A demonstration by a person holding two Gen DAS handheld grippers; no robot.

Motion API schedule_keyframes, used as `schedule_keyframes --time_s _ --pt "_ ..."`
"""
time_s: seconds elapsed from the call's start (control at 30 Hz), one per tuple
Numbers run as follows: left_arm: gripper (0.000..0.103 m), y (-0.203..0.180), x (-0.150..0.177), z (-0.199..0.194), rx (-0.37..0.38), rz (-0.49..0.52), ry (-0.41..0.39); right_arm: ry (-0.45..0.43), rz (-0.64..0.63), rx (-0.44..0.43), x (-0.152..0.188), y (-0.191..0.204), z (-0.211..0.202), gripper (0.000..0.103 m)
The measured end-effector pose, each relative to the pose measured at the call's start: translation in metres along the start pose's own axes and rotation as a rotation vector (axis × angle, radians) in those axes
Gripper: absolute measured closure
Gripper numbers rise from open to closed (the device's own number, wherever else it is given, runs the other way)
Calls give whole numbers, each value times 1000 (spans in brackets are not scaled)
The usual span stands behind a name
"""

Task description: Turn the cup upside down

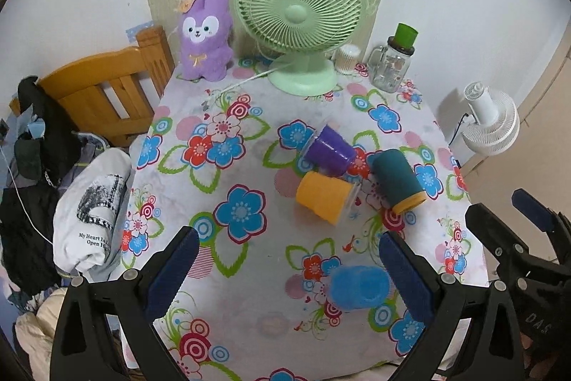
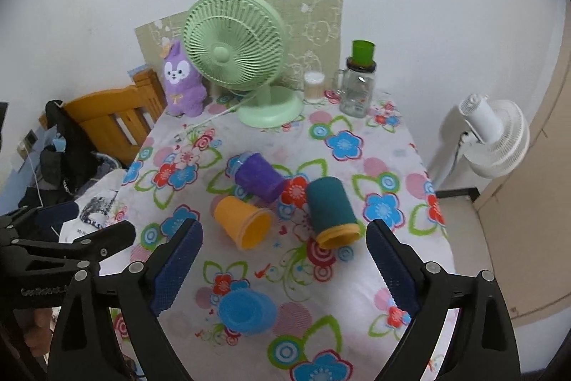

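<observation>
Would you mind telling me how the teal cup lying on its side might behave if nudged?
The teal cup lies on its side, so it would likely roll, curving because it tapers. It looks like light plastic and may bump the yellow cup beside it.

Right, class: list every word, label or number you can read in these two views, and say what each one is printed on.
"My Heart Is..." over "Open H...", both cut off by a fold: on the white T-shirt.
"GenRobot_", end hidden: on the left tongs.
"DAS", partly hidden: on the right tongs.
Print on the glass jar: too blurred to read.
</observation>
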State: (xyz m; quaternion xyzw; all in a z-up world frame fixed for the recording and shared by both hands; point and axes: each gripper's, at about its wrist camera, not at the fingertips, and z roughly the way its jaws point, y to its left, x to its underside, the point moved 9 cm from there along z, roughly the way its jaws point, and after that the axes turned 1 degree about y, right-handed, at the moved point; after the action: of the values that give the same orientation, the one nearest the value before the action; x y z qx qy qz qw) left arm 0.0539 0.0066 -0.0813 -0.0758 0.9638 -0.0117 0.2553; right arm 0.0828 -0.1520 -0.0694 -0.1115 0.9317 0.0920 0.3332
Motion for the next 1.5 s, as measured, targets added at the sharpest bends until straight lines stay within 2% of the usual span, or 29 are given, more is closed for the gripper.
schedule_keyframes --time_s 0.33,0.53,0.9,1.5 --pt "0 -15 18 -14 43 -16 -11 38 41 53 18 -22 -16 7" --pt "0 -22 23 -19 64 -22 -21 40 24 72 26 -24 -22 7" --pt "0 -32 21 -25 63 8 -56 35 17 97 27 -25 -25 6" --pt "0 -33 19 -24 64 -2 -59 46 31 103 23 -26 -22 6"
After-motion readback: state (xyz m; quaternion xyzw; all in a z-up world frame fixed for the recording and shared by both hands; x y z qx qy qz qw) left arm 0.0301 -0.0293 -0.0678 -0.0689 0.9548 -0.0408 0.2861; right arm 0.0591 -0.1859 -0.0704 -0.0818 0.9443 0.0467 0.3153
